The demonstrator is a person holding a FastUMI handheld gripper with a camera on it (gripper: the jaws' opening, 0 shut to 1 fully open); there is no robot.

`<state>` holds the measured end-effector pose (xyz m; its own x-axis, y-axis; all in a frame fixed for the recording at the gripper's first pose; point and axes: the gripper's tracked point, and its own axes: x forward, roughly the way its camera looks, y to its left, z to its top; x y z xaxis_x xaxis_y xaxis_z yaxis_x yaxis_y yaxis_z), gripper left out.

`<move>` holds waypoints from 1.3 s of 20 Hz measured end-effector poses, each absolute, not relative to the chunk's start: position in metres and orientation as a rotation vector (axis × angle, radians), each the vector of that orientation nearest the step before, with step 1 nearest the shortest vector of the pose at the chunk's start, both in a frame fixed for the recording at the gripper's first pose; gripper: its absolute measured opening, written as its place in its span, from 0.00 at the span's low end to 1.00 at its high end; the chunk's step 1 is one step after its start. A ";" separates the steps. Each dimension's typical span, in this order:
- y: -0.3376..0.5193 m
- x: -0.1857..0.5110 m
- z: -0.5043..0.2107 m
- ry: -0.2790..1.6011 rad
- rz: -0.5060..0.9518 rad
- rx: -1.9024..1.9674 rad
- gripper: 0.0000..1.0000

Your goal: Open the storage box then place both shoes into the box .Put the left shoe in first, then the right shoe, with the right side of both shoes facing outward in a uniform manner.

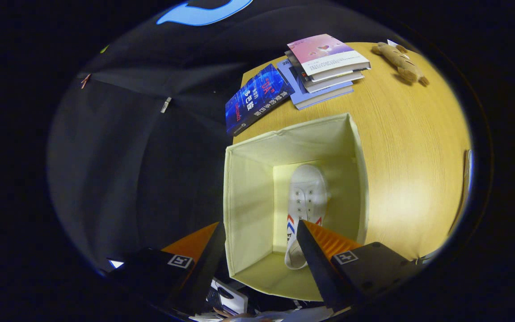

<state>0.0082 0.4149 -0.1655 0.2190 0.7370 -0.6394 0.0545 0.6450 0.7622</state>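
I look straight down into an open pale cream storage box [244, 201] standing on a wooden table [409, 147]. One white shoe [306, 197] with red and blue side stripes lies on the box floor, toe pointing away from me, toward the box's right wall. My gripper [259, 230] hangs above the box with its fingers spread wide. Nothing is between them. The right finger [313, 250] overlaps the shoe's heel in the view, and the left finger [208, 250] sits over the box's left wall.
Beyond the box lie a blue book [255, 98] and a stack of books [324, 69]. A small brown plush toy [400, 62] rests at the table's far right. Black cloth drops away left of the table. Papers lie below the box's near edge.
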 end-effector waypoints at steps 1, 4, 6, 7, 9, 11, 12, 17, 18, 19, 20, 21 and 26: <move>0.409 0.005 -0.160 1.277 0.555 0.777 0.97; 0.378 -0.001 -0.138 1.246 0.577 0.825 0.97; 0.348 -0.002 -0.127 1.216 0.569 0.854 0.98; 0.330 -0.004 -0.123 1.202 0.562 0.860 0.97; 0.292 -0.009 -0.124 1.177 0.535 0.852 0.97; 0.246 -0.016 -0.134 1.169 0.486 0.829 0.97; 0.223 -0.020 -0.142 1.173 0.457 0.818 0.97; 0.116 -0.047 -0.193 1.211 0.296 0.753 0.97; 0.096 -0.051 -0.205 1.222 0.263 0.740 0.97; 0.077 -0.057 -0.216 1.234 0.232 0.729 0.97; 0.060 -0.060 -0.227 1.244 0.202 0.724 0.97; 0.046 -0.064 -0.239 1.252 0.174 0.711 0.97; -0.014 -0.068 -0.299 1.290 0.063 0.613 0.96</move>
